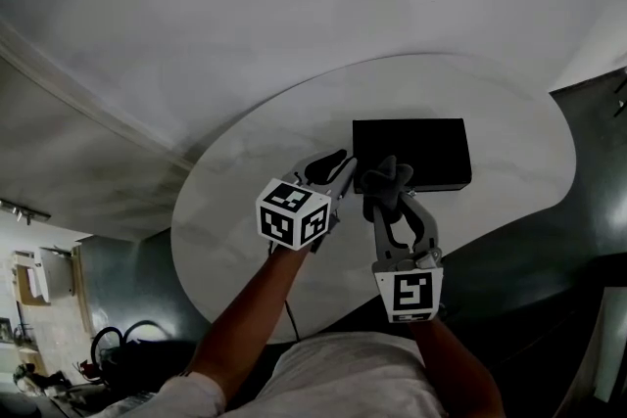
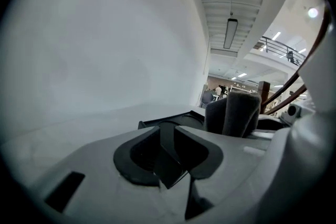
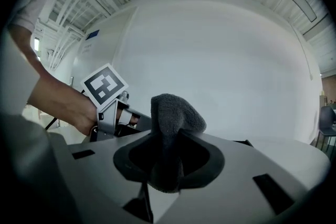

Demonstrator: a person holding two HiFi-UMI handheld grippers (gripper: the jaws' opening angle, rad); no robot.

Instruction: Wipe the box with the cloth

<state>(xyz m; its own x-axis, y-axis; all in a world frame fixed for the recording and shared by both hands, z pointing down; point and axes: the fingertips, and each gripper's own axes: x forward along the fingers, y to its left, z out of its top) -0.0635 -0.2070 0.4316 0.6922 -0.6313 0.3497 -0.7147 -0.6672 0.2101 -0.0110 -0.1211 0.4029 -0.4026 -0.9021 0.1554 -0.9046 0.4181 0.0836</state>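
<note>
Head view: at a pale round table (image 1: 235,210), a person holds two grippers at the near edge of the black box (image 1: 411,152), which lies flat just right of frame centre. The right gripper (image 1: 385,183) pinches a bunched dark grey cloth (image 1: 387,173) between its jaws. The wad pokes past the tips, so fabric rather than plastic would meet the box. The left gripper (image 1: 340,169), by the box's near left corner, has its jaws parted and empty, seemingly poised to steady the box. Wiping looks not yet begun.

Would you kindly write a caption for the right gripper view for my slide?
Right gripper pinching a dark grey cloth, left gripper alongside.
</note>
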